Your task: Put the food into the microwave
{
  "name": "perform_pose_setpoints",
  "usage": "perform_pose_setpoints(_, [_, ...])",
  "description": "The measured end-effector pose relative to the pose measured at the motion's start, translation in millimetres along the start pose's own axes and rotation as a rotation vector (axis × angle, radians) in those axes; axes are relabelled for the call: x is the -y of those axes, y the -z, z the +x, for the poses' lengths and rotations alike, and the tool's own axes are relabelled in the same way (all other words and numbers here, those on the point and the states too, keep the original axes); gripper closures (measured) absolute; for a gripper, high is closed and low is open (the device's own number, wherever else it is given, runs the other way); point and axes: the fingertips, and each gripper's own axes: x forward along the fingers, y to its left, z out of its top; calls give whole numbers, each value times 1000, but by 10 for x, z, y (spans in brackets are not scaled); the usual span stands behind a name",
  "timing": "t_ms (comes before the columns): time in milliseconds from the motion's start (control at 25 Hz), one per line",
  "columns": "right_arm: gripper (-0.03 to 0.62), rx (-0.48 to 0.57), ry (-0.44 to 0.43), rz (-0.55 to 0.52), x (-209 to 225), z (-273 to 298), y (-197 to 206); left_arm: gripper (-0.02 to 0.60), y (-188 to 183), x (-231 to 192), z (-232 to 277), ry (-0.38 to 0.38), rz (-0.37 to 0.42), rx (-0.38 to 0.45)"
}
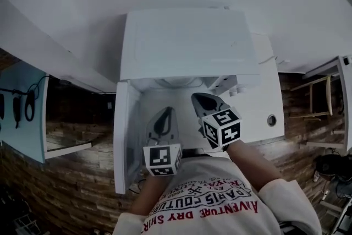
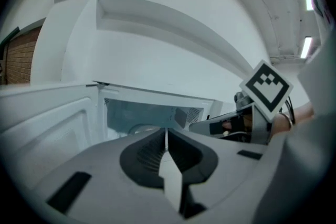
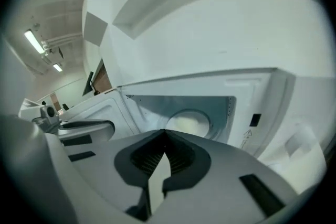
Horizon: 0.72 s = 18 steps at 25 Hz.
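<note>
The microwave [image 1: 187,47] is seen from steeply above in the head view, just beyond the left claw [image 1: 166,113] and right claw [image 1: 199,99]. Each claw view is aimed closely along its own jaws into the open cavity [image 3: 152,107] ahead, which both share.

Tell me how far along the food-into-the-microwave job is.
Done, it seems: a pale round dish sits inside the microwave, though I cannot tell whether it holds food. In hand: nothing; the left gripper and right gripper are both shut and empty in front of the opening. Left: the door stands open on the left side, so closing it probably remains.
</note>
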Motion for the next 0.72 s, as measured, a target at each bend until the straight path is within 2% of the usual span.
perform_pose_setpoints(160, [582, 147, 17, 0, -79, -391, -262, 563, -257, 122, -107, 7, 30, 52])
perform_pose_setpoints(320, [582, 295, 46, -67, -151, -735, -484, 563, -493, 250, -228, 24, 61, 99])
perform_pose_setpoints(560, [583, 389, 55, -104, -239, -1015, -612, 563, -717, 418, -333, 50, 113, 152])
perform_pose_setpoints(720, [582, 475, 67, -114, -299, -1257, -753, 563, -853, 493, -430, 79, 99, 175])
